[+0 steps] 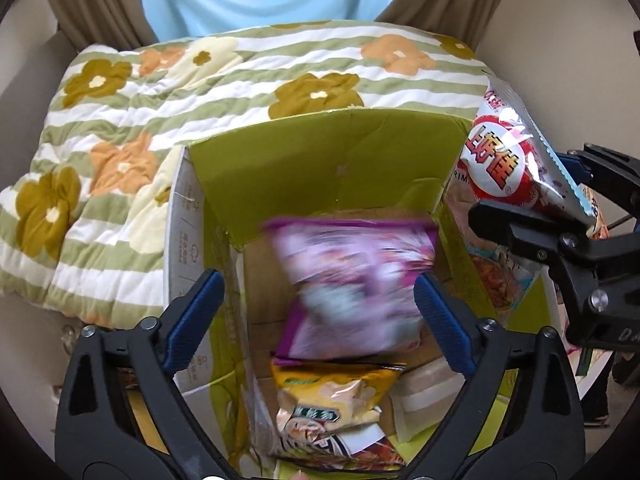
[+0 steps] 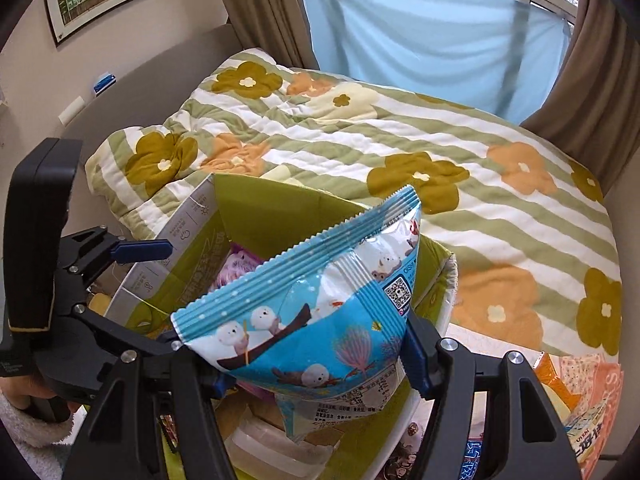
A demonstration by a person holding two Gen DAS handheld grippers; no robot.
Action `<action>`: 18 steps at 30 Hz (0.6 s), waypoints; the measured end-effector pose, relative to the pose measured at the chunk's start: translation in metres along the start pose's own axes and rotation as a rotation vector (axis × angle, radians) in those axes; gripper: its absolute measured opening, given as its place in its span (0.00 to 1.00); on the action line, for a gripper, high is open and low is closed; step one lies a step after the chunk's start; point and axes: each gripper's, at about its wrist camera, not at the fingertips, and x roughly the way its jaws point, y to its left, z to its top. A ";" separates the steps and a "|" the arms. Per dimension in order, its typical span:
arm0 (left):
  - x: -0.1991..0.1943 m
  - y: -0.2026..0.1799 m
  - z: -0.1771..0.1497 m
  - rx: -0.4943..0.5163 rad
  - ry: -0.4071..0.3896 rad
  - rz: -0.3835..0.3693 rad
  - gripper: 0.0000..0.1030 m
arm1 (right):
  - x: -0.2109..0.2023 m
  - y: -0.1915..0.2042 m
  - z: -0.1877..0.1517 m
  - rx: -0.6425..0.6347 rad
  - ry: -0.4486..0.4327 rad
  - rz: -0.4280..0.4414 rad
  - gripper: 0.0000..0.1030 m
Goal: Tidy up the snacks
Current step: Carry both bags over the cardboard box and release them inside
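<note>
A cardboard box [image 1: 320, 160] with a green inside stands open on the bed. My left gripper [image 1: 320, 320] hangs over it, open, blue pads well apart. A purple snack bag [image 1: 352, 288], blurred, is between the pads and touches neither. Under it in the box lies a yellow snack bag [image 1: 332, 396]. My right gripper [image 2: 316, 364] is shut on a blue snack bag [image 2: 312, 312] printed with otters, held tilted above the box's [image 2: 256, 216] right side. In the left wrist view the same bag [image 1: 500, 160] shows its red-and-white face in the right gripper [image 1: 548, 196].
A quilt [image 2: 400, 132] with green stripes and flowers covers the bed behind the box. More snack packets [image 2: 580, 400] lie at the lower right. Brown curtains [image 2: 256, 4] and a light blue sheet [image 2: 420, 20] hang at the back. A fleecy sleeve [image 2: 28, 432] holds the left gripper's handle.
</note>
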 end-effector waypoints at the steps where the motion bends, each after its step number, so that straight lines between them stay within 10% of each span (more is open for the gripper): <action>1: 0.000 -0.002 -0.001 0.005 0.003 0.004 0.93 | 0.001 -0.001 0.000 0.005 0.003 0.003 0.60; 14: -0.028 -0.006 -0.036 -0.042 0.004 0.023 0.93 | 0.019 -0.010 -0.006 0.017 0.083 0.013 0.61; 18: -0.035 -0.004 -0.039 -0.048 -0.010 0.031 0.93 | 0.016 -0.009 -0.008 0.033 0.062 0.004 0.93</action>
